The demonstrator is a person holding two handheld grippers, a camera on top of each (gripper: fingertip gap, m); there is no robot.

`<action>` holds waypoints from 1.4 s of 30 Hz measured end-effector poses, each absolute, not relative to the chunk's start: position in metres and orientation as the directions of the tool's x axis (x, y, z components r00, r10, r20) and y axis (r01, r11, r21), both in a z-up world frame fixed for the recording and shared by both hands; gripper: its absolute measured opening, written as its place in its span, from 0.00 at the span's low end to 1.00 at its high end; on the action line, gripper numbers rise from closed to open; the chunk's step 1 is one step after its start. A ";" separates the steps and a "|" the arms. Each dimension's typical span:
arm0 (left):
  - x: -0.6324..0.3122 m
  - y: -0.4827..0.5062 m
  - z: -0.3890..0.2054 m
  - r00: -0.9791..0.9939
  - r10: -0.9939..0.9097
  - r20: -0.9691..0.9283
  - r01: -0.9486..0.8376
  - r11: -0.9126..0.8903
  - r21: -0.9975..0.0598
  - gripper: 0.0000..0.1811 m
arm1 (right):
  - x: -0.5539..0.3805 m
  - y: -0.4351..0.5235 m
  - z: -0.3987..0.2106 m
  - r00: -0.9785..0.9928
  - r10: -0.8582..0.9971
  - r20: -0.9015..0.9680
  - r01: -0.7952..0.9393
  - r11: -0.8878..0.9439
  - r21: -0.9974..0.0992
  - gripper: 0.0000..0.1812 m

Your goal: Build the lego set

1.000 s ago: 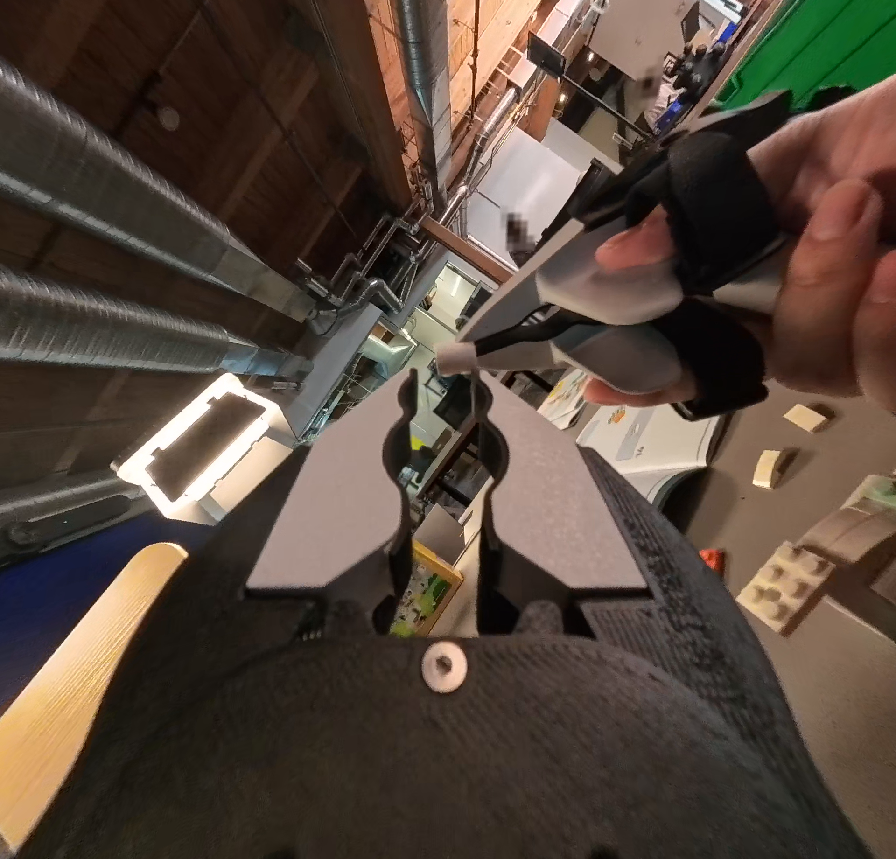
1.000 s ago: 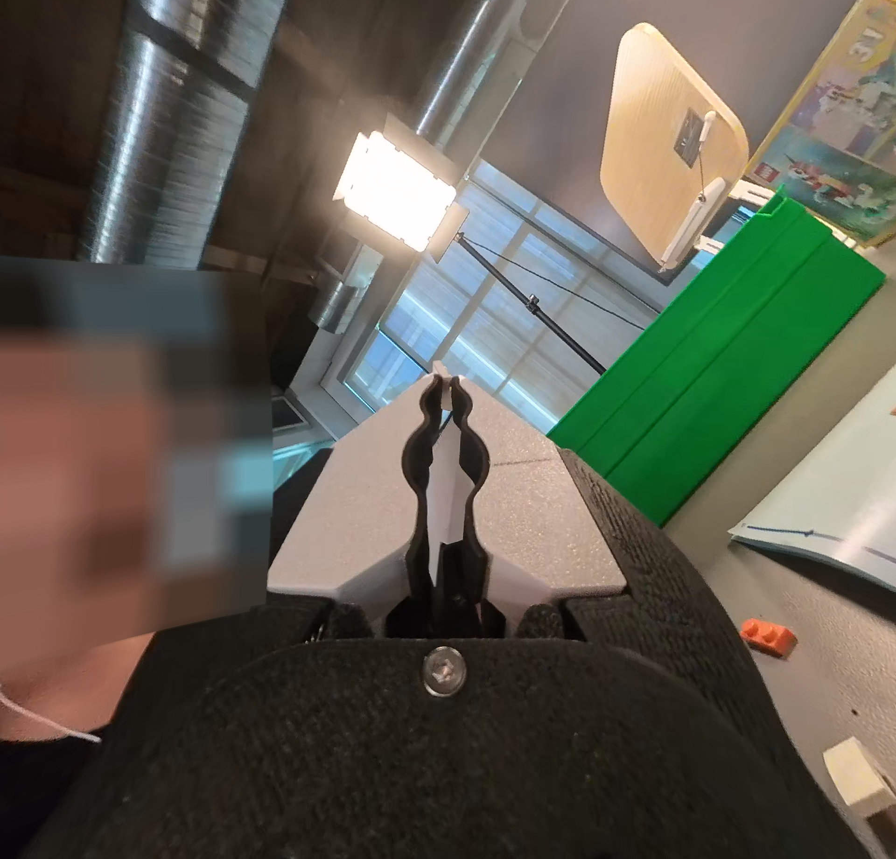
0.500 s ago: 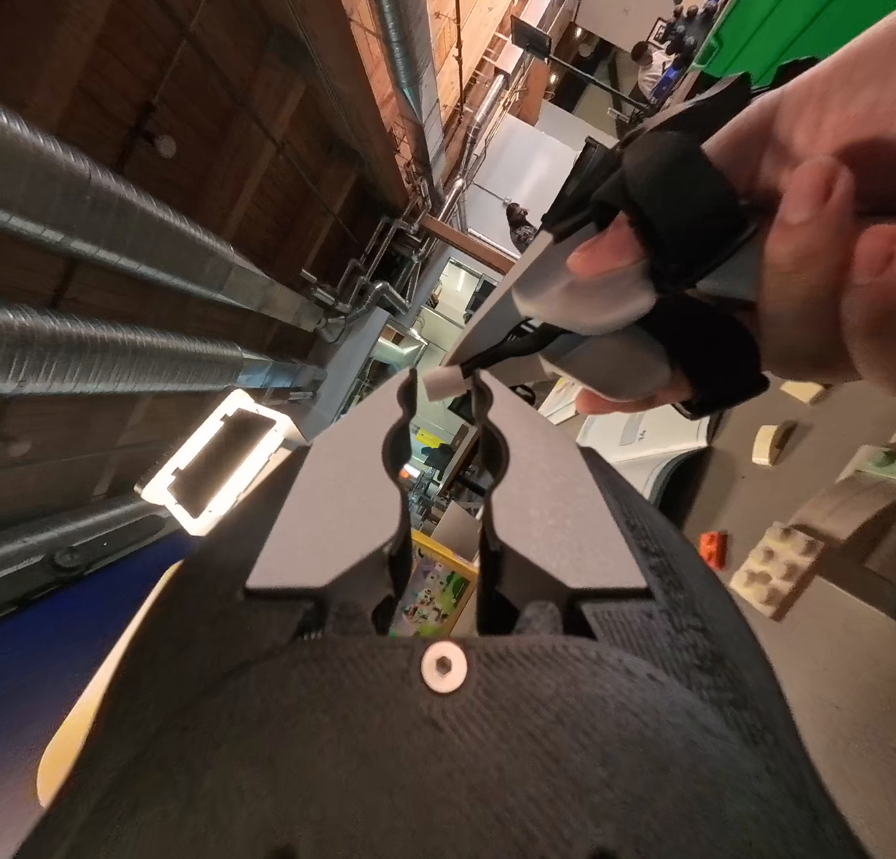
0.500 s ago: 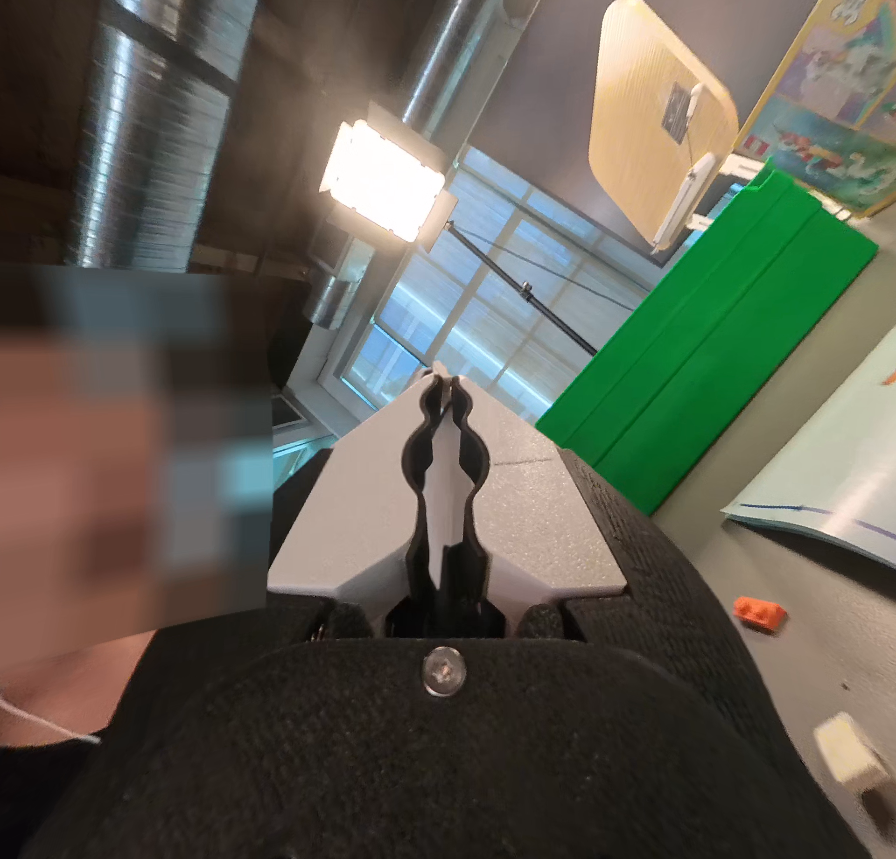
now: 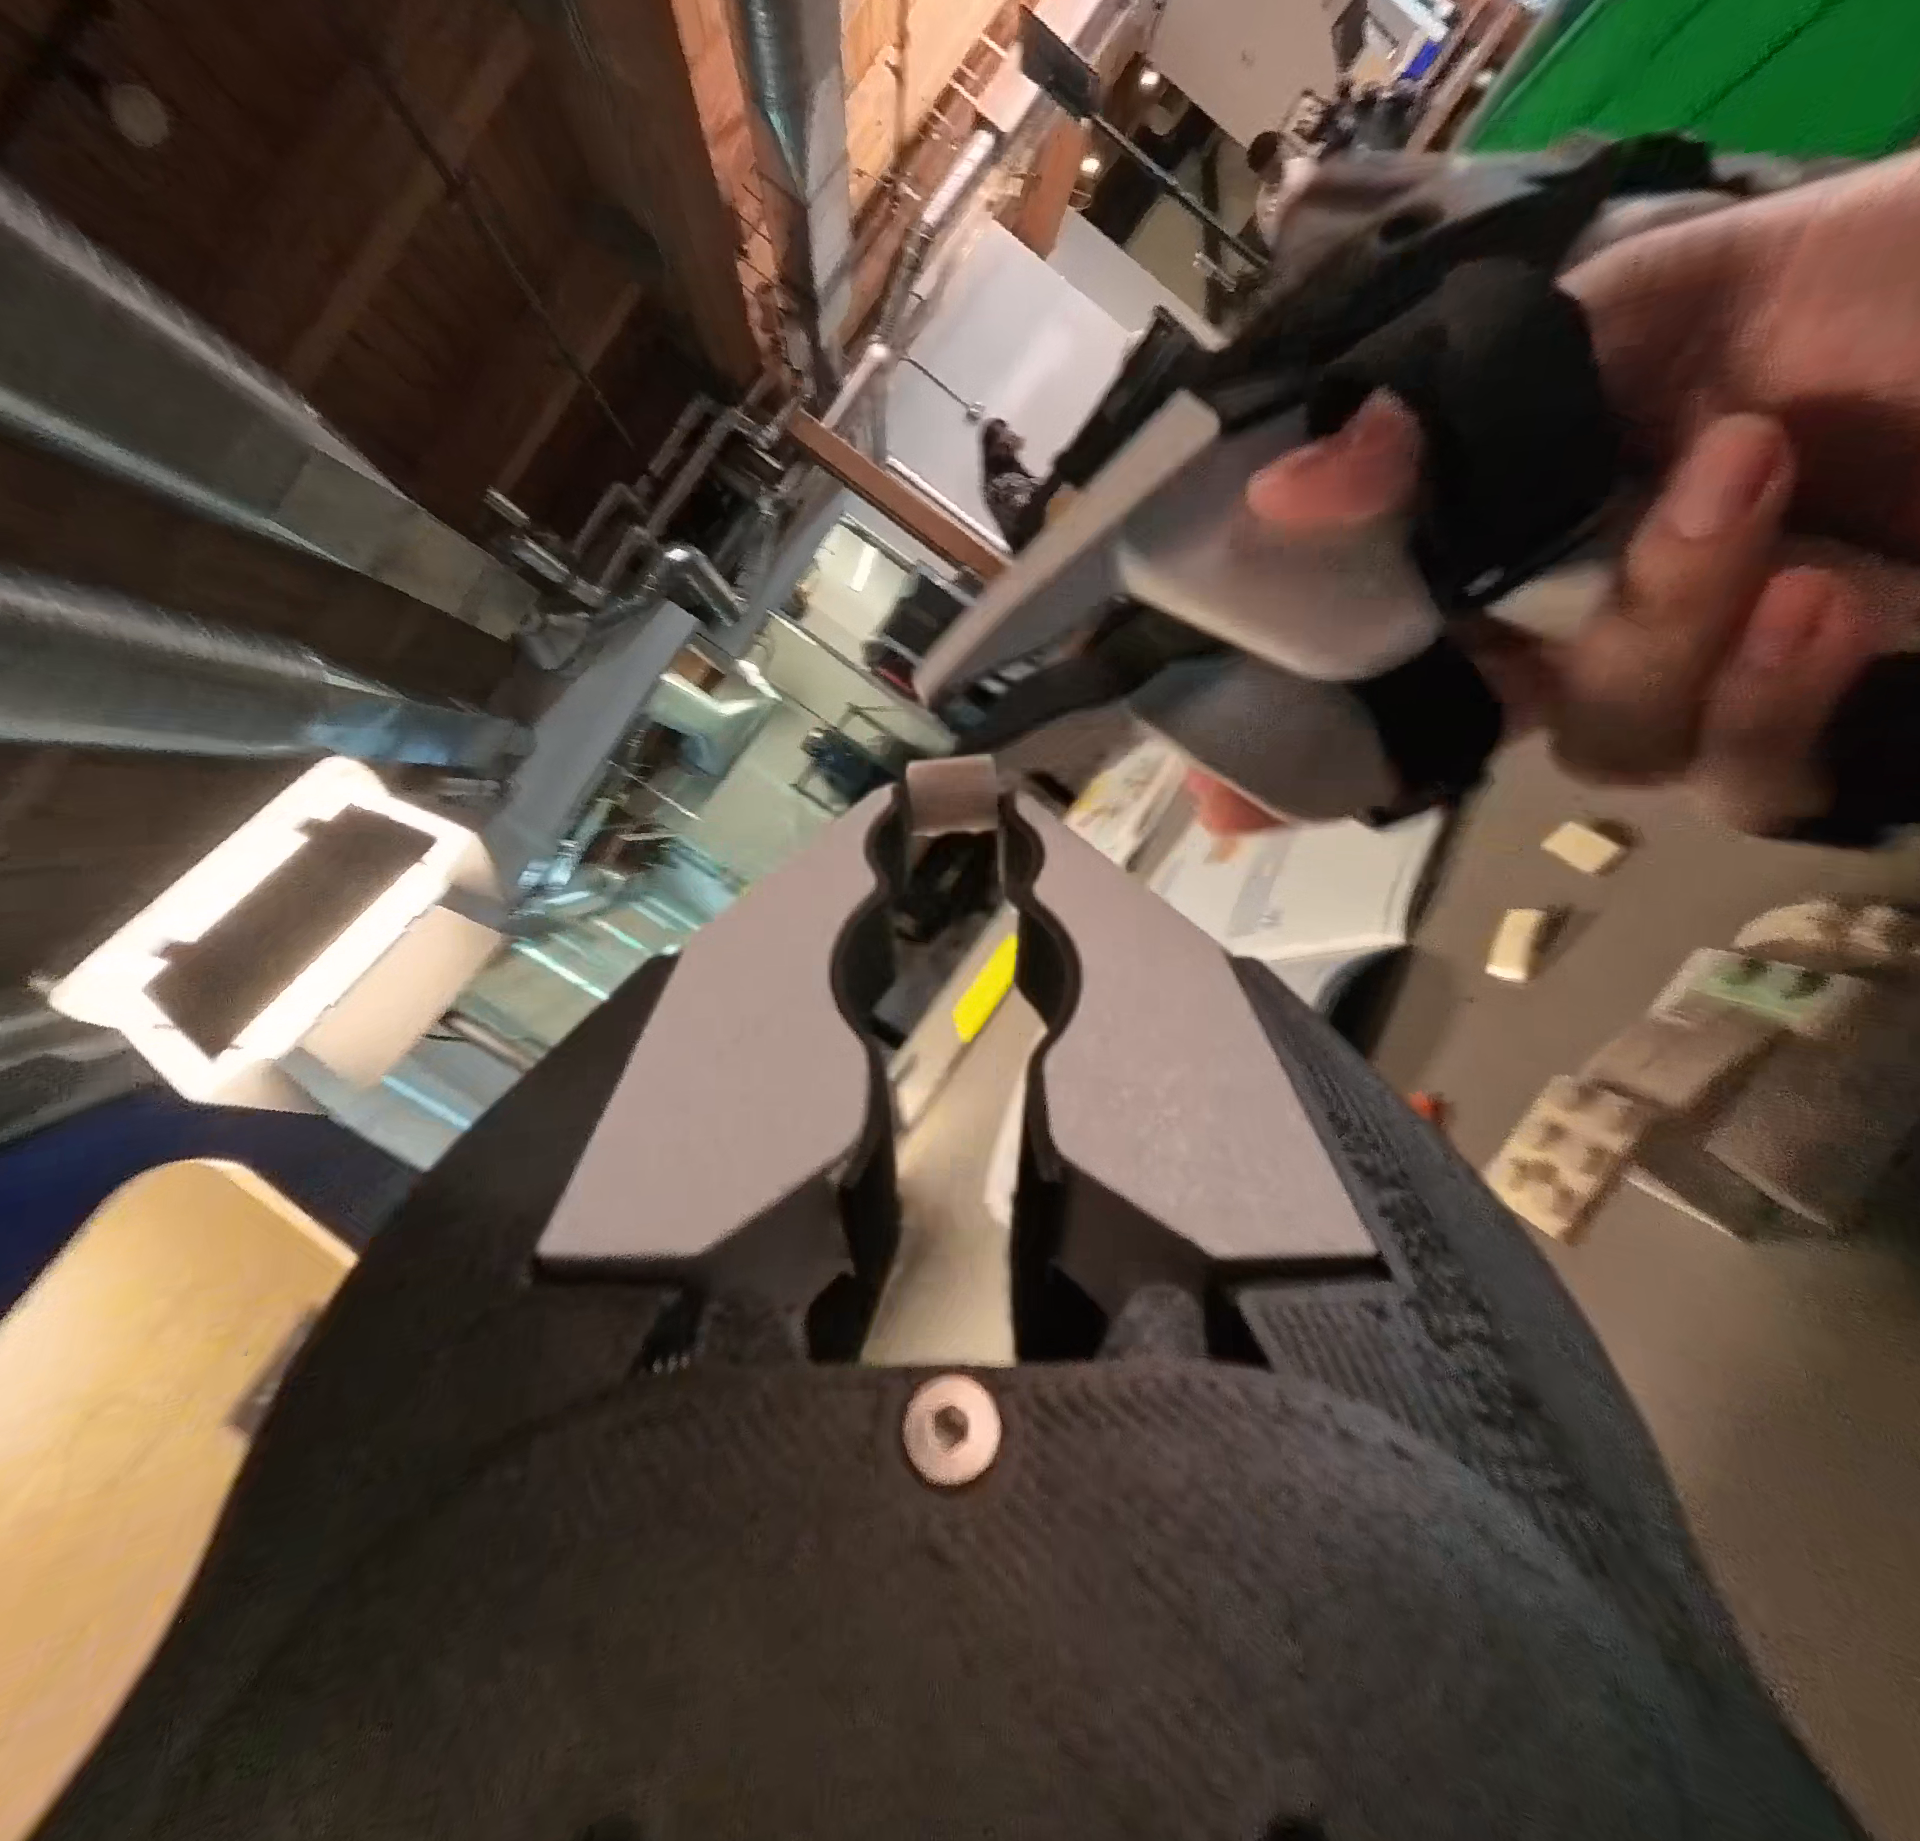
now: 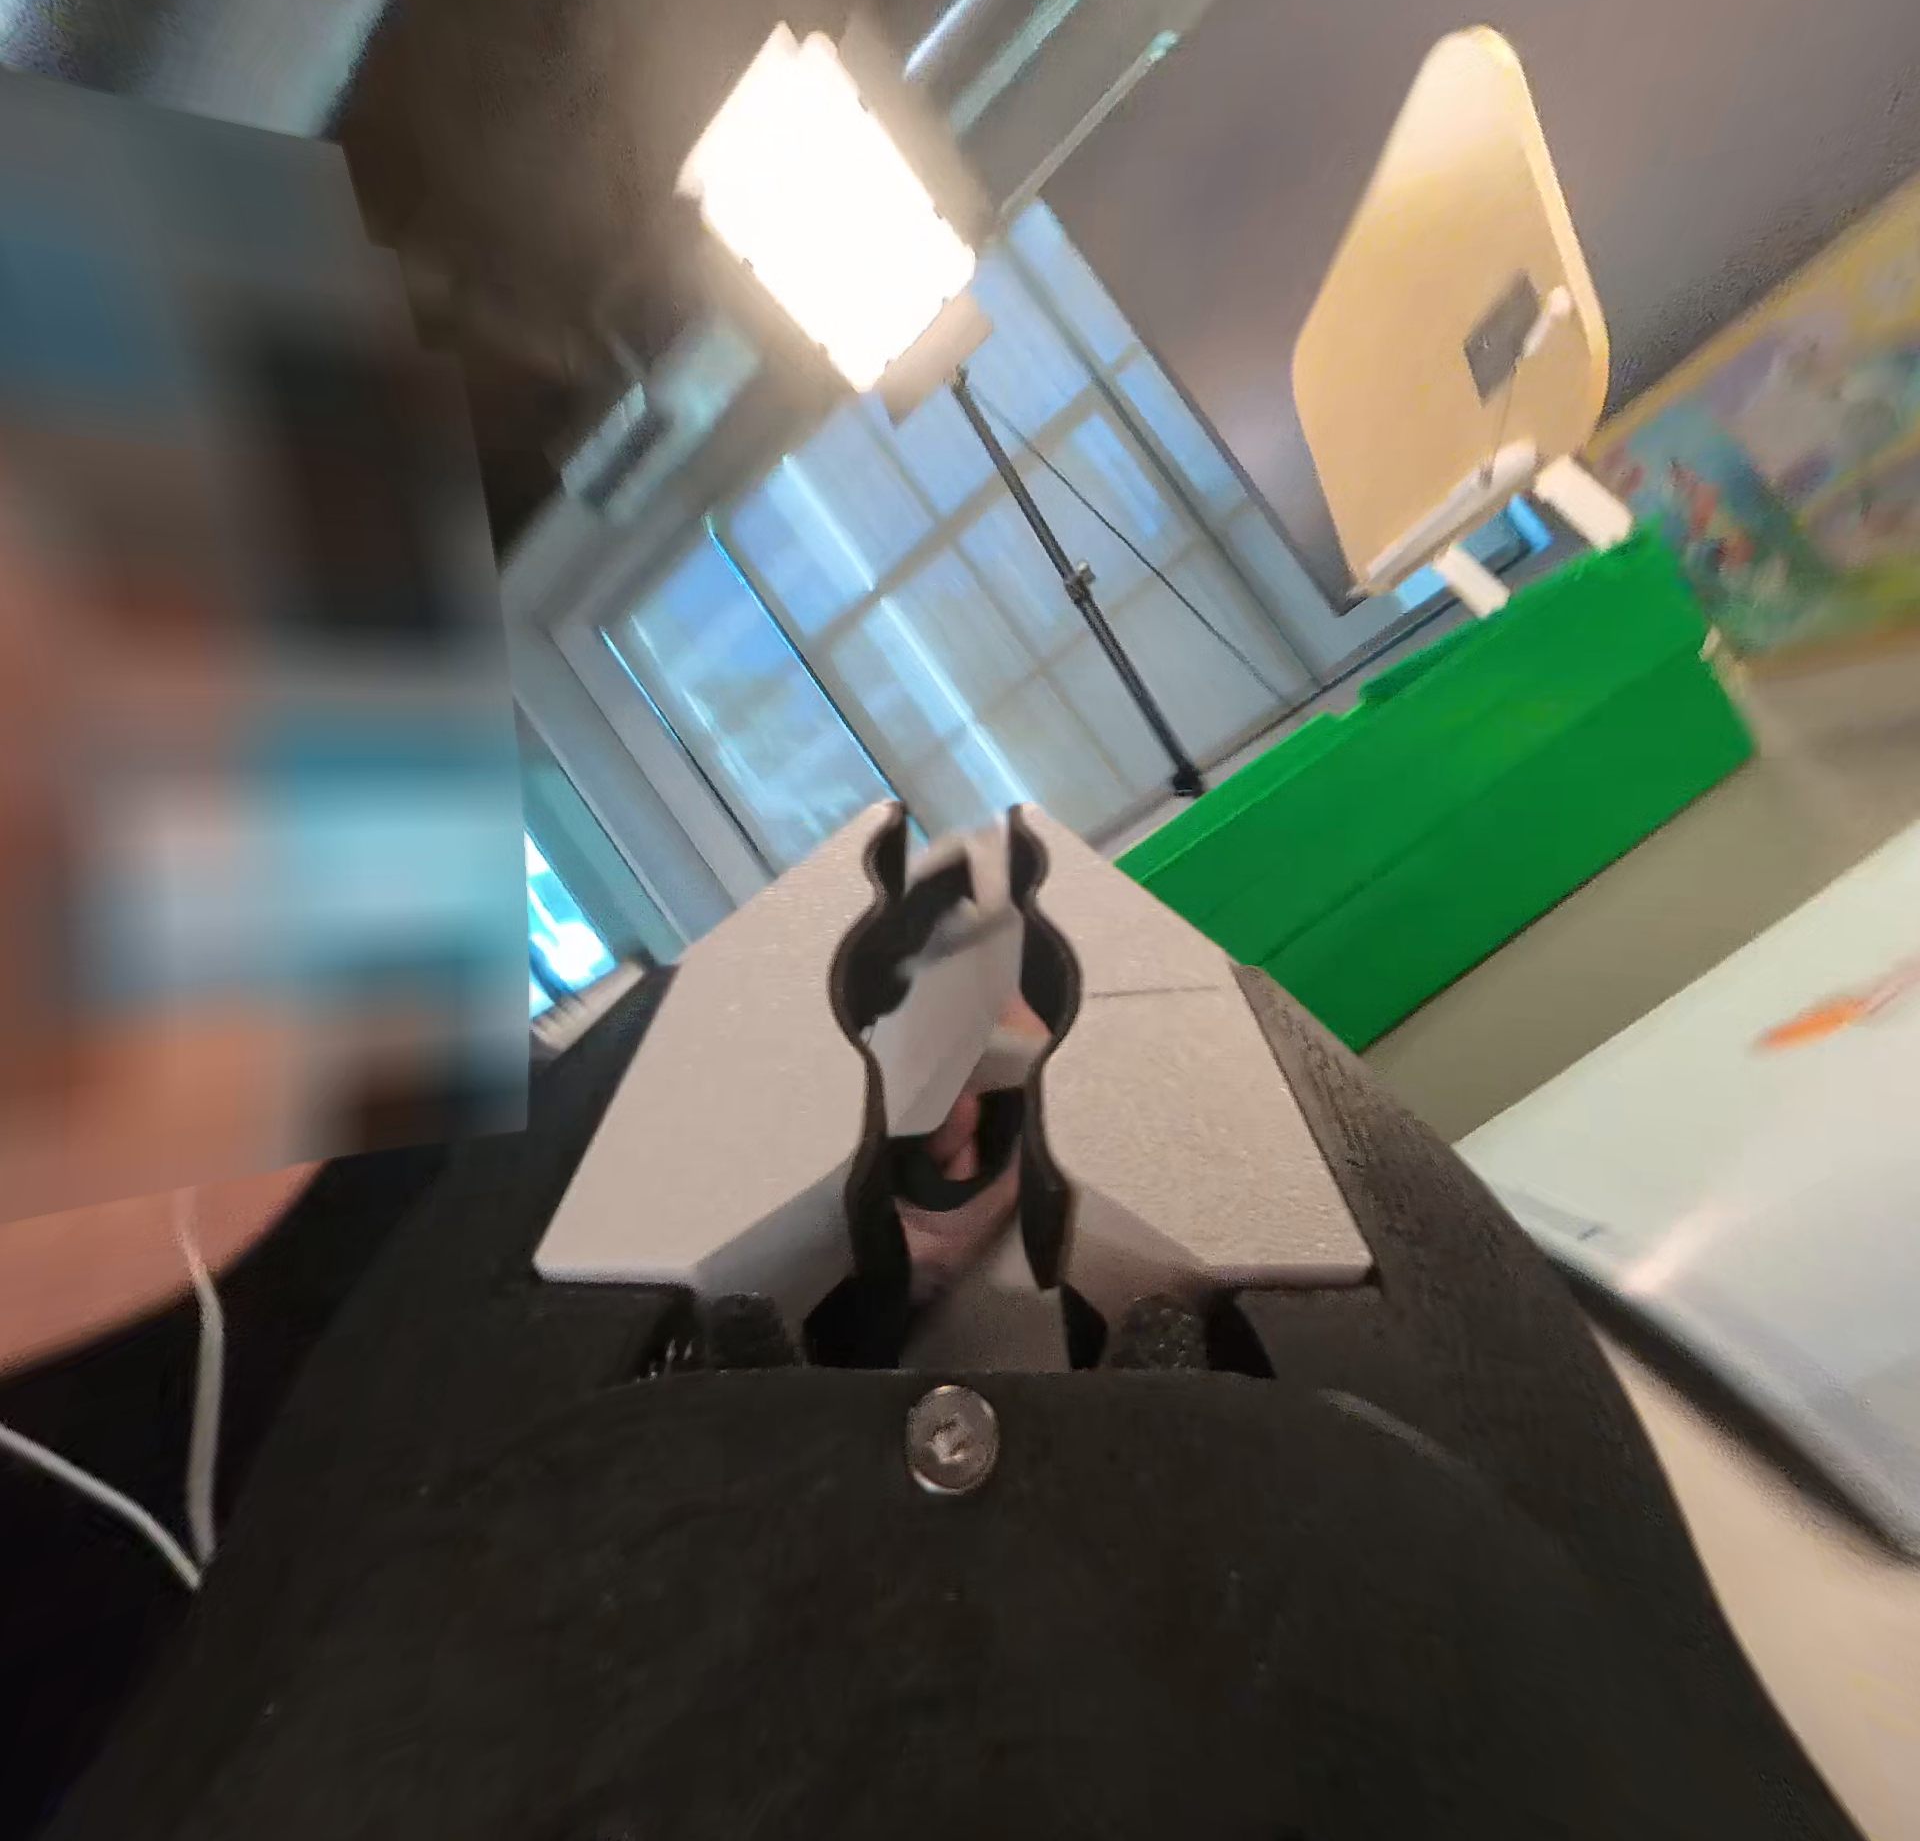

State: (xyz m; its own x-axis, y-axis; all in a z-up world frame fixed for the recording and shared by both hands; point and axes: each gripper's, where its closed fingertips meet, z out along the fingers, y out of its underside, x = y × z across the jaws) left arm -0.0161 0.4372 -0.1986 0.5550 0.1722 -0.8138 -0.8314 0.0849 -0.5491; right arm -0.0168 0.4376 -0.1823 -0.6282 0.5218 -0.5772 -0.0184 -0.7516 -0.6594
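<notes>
The left gripper (image 5: pixel 951 815) is pinching a small pale grey lego piece (image 5: pixel 948 796) at its tips; the right gripper (image 6: pixel 956 835) is standing released.

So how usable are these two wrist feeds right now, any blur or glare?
Left wrist view: the hand and tan bricks are motion-smeared. Right wrist view: blurred throughout, and the light panel blows out to white glare.

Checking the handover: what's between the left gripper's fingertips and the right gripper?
Left wrist view: a small pale grey piece, pinched at the left gripper's tips, just short of the right gripper.
</notes>
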 end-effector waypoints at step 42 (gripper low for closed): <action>-0.024 0.356 -0.272 0.765 -0.623 0.162 -0.059 -0.319 -0.946 0.09 | -0.031 0.441 -0.331 -0.605 0.796 -0.027 0.587 0.423 -0.690 0.10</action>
State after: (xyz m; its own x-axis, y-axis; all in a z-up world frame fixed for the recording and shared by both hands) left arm -0.0236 0.3564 -0.2723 0.7655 -0.6228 0.1617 -0.0593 -0.3186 -0.9460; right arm -0.0312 0.4405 -0.3309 -0.6050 0.7958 -0.0266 0.5870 0.4231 -0.6903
